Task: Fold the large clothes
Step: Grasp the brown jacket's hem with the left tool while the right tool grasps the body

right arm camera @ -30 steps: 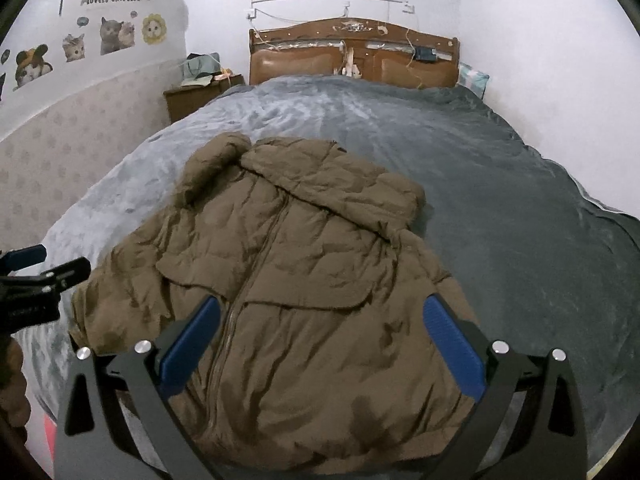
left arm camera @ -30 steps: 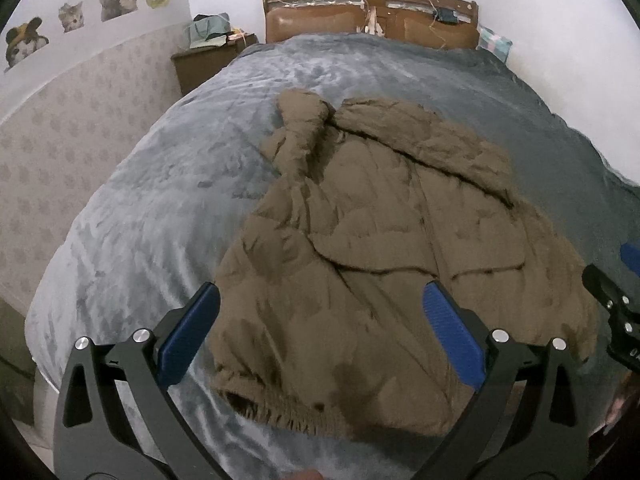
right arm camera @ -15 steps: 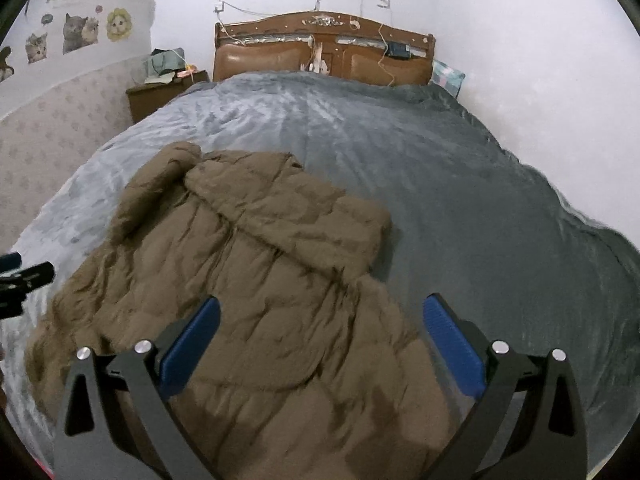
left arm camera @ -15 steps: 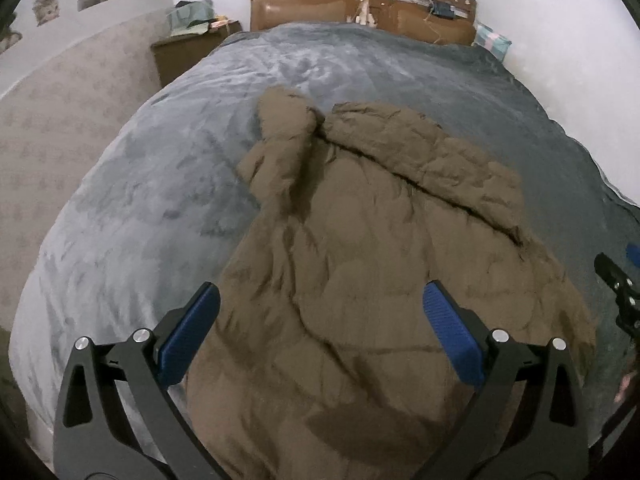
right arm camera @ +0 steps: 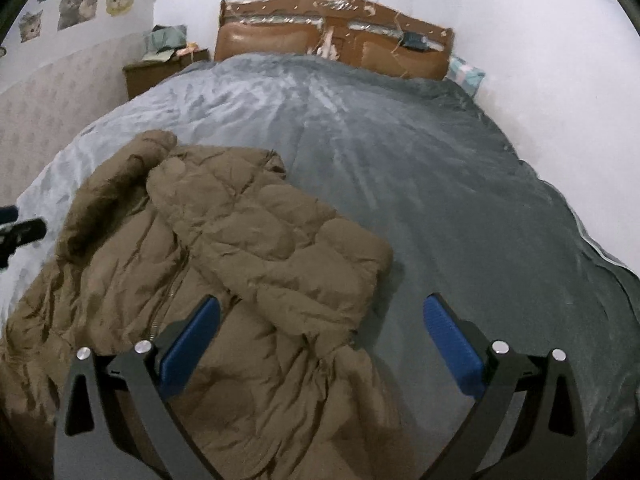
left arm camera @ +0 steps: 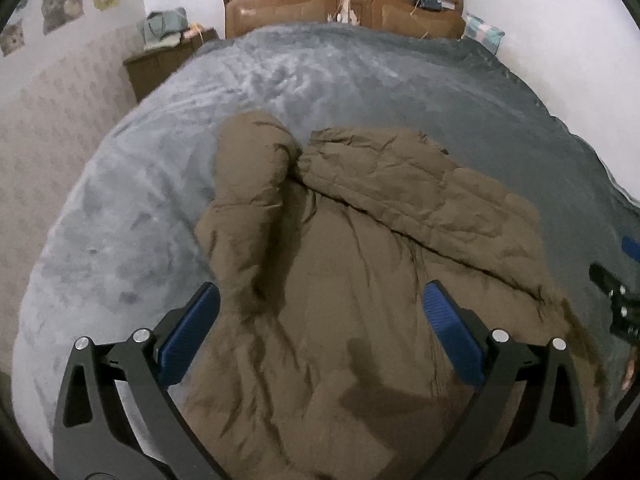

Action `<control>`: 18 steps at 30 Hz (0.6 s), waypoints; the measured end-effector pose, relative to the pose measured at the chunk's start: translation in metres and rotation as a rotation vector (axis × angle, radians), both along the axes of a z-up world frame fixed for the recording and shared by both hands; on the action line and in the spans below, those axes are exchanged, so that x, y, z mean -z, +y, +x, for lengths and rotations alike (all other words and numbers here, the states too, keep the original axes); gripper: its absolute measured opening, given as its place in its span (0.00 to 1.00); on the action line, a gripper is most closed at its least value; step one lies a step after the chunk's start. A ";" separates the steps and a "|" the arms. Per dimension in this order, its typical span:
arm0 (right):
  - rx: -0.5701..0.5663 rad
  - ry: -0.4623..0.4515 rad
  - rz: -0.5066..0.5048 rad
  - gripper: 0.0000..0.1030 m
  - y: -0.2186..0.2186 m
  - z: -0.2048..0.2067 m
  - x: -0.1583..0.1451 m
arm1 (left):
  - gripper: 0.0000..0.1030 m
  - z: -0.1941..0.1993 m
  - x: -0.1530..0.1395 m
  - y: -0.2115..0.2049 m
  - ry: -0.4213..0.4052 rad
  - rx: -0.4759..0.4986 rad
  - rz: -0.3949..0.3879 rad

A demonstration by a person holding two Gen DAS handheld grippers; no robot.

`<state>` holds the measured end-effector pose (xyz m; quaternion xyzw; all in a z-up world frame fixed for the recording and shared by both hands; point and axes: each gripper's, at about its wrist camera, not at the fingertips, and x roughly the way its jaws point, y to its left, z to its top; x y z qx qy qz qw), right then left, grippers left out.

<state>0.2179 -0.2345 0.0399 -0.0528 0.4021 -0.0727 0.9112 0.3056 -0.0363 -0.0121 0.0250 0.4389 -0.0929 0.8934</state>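
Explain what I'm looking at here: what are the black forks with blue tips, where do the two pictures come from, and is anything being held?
No robot here: a person carries a handheld two-finger gripper in each hand, each with a fisheye camera looking forward along its fingers. One picture is from the left gripper, the other from the right gripper; the blue tips are the finger pads. Both stand open and hold nothing. A brown padded jacket lies spread on a bed with a grey blanket, sleeves folded across the front, zipper visible. Each gripper also shows at the edge of the other's picture. Behind are a wooden headboard and a nightstand.
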 end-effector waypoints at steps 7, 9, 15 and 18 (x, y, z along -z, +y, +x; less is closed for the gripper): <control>-0.029 0.052 0.025 0.98 -0.019 0.044 0.031 | 0.97 0.056 0.025 -0.015 0.046 -0.010 -0.022; -0.043 0.062 0.037 0.98 -0.023 0.058 0.038 | 0.97 0.070 0.028 -0.024 0.050 -0.002 -0.018; -0.079 0.114 0.043 0.98 -0.032 0.091 0.057 | 0.96 0.113 0.048 -0.053 0.074 0.031 0.028; -0.120 0.146 0.019 0.98 -0.030 0.094 0.066 | 0.94 0.133 0.067 -0.062 0.120 0.040 0.049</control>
